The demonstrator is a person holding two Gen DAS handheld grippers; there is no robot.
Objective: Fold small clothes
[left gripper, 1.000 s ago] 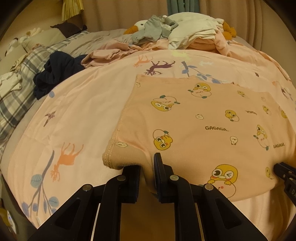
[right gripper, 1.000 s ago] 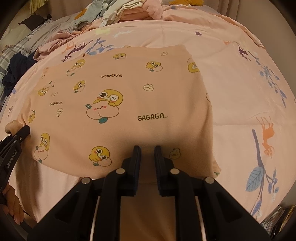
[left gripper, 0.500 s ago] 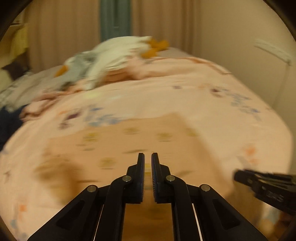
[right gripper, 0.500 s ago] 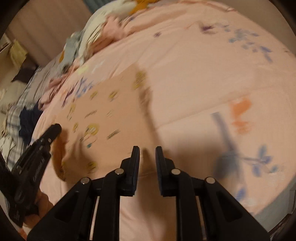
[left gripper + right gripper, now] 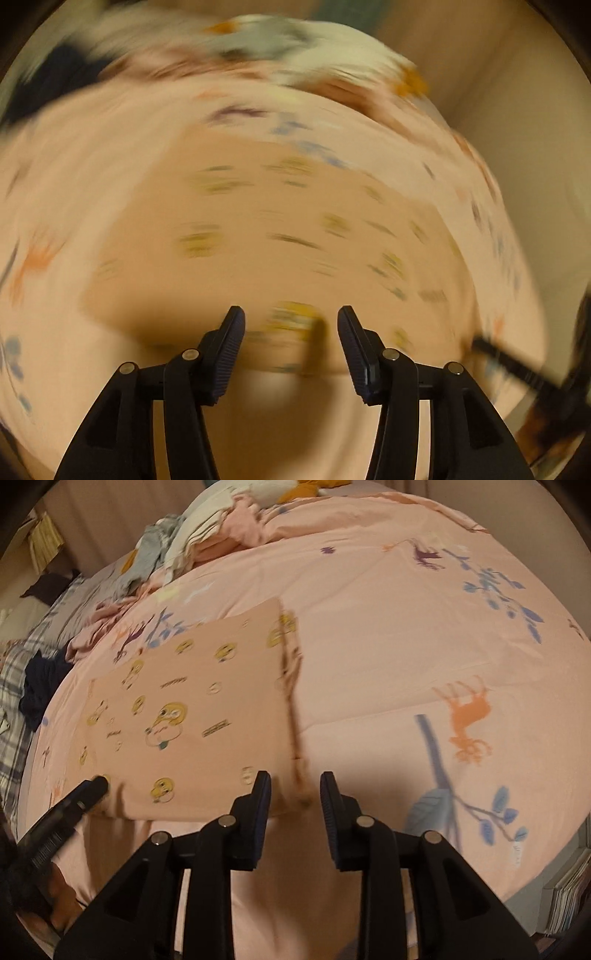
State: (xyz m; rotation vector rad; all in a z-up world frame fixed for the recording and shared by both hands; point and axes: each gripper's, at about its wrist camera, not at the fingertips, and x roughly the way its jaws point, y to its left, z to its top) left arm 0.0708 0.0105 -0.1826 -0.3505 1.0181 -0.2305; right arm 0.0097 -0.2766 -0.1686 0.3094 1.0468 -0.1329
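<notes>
Whereas a second ago both grippers were clenched on the near hem of the peach duck-print garment (image 5: 192, 716), each now has its jaws parted with nothing between them; the left gripper (image 5: 291, 332) hangs over the cloth's near edge, and the right gripper (image 5: 295, 794) sits just off the garment's near right corner, its fingers (image 5: 260, 805) straddling the loose hem there; the garment lies flat on the pink bedspread (image 5: 406, 635), spread out as a rough rectangle left of centre in the right wrist view, its right edge slightly raised and blurred; the left wrist view is heavily smeared by motion, far more than a second earlier when the print was sharp, so the ducks read only as yellow streaks on the garment (image 5: 280, 229); the left gripper's tip also shows at the lower left of the right wrist view, touching the garment's near left corner; the pile of unfolded clothes (image 5: 207, 535) remains at the far end of the bed, and the dark navy garment (image 5: 40, 686) is unmoved at the left beside the plaid cloth (image 5: 14, 716).
</notes>
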